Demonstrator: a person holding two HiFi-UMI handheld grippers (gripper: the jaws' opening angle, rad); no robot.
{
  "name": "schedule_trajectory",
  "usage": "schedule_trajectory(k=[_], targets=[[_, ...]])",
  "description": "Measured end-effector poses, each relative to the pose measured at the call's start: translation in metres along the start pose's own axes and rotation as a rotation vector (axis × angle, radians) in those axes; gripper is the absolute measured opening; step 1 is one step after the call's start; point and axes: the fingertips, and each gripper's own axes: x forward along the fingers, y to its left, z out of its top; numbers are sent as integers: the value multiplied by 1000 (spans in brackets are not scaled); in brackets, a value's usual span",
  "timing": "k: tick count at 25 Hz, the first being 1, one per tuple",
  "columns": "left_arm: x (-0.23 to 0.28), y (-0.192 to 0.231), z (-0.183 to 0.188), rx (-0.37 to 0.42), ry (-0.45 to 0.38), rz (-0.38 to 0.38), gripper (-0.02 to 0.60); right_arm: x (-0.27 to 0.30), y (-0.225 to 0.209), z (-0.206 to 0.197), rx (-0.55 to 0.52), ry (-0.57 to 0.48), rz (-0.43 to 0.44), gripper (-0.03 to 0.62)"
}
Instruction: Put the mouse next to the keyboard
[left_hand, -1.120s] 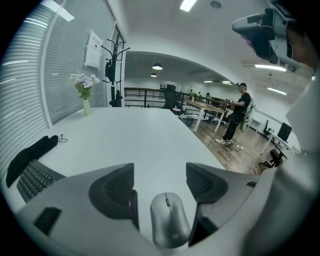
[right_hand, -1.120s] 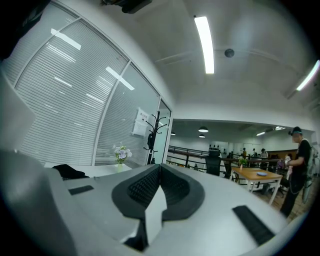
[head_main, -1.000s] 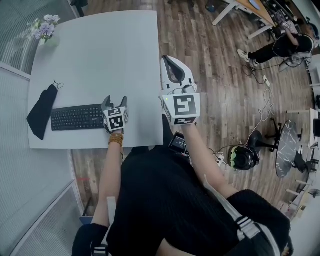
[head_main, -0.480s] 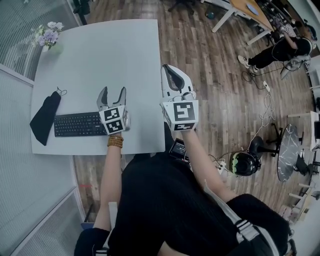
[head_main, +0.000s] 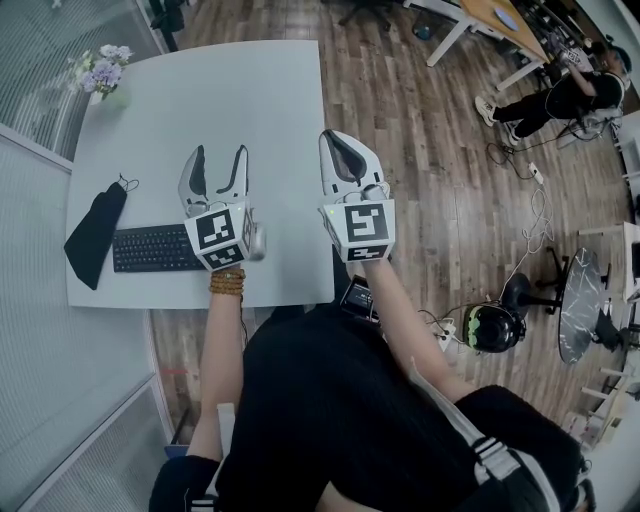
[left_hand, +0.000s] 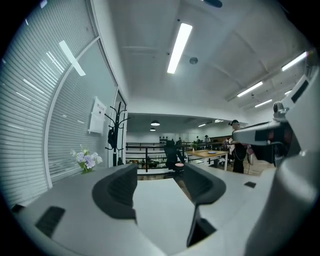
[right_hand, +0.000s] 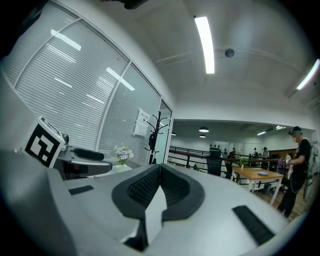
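Observation:
In the head view a black keyboard lies near the front edge of the white table. A small grey mouse rests just right of it, partly hidden by my left gripper's marker cube. My left gripper is raised above the table beyond the mouse. Its jaws stand wide apart and are closing slightly, with nothing between the fingers; the left gripper shows only bare tabletop ahead. My right gripper hovers over the table's right edge, shut and empty. The right gripper has its pads pressed together.
A black pouch lies left of the keyboard. A vase of flowers stands at the table's far left corner. Right of the table are wooden floor, a helmet, cables and a seated person.
My left gripper has lifted from beside the keyboard and moved farther over the table, leaving the mouse lying there. The right gripper has stayed put.

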Motion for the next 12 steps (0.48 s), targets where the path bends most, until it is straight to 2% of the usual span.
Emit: schedule_trajectory(k=[6, 12], targets=[[-11, -3, 35, 19, -70, 8, 291, -4, 3, 0, -4, -1, 8, -2], [-16, -2, 43, 22, -93, 19, 281, -3, 8, -1, 6, 4, 20, -2]])
